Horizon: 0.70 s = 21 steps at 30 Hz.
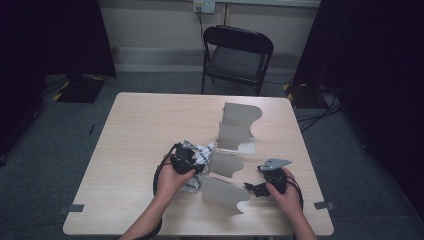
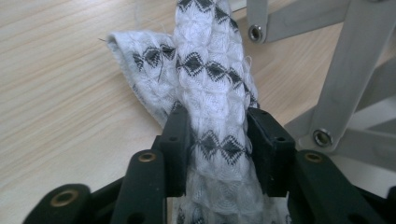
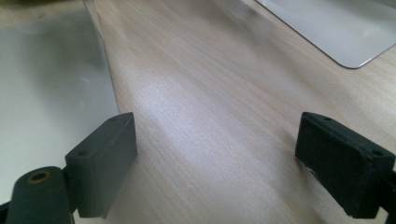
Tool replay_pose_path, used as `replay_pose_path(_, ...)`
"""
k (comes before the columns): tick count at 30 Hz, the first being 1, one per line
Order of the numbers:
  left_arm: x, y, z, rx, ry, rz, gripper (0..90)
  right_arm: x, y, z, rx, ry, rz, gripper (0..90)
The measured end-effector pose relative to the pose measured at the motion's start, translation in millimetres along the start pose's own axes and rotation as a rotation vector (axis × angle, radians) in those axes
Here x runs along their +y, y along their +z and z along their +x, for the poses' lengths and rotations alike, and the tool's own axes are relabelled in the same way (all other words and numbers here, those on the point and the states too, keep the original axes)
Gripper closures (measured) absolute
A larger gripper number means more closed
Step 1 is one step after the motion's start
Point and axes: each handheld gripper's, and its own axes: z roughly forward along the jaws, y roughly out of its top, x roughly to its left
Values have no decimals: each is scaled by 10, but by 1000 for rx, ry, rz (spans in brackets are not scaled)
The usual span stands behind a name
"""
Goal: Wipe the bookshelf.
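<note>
A white cloth (image 1: 201,151) with black diamond patterns lies bunched on the wooden table (image 1: 145,120), left of a grey zigzag folding rack (image 1: 235,135). My left gripper (image 1: 196,166) is shut on it. In the left gripper view the cloth (image 2: 210,70) runs as a thick roll between the two black pads (image 2: 176,140), which touch it on both sides; the left gripper (image 2: 218,135) points toward the rack's riveted bars (image 2: 336,84). My right gripper (image 1: 251,189) rests low by the rack's near panel. In the right gripper view the right gripper (image 3: 215,154) stands open over bare wood.
Grey rack panels stand to the left (image 3: 46,84) and far right (image 3: 336,28) of my right gripper. A black folding chair (image 1: 237,55) stands beyond the table's far edge. Dark curtains hang on both sides of the room.
</note>
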Motion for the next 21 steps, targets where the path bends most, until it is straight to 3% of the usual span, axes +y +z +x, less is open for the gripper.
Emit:
replay_pose_path(5,-73,-101,102,41,12,-1,563,0,0,0,0,0,0,120)
replay_pose_path(11,-126,-248,227,59,-19,-16,542,0,0,0,0,0,0,120)
replay_pose_path(21,-180,-264,140,43,-26,-47,502,0,0,1,-1,0,0,120)
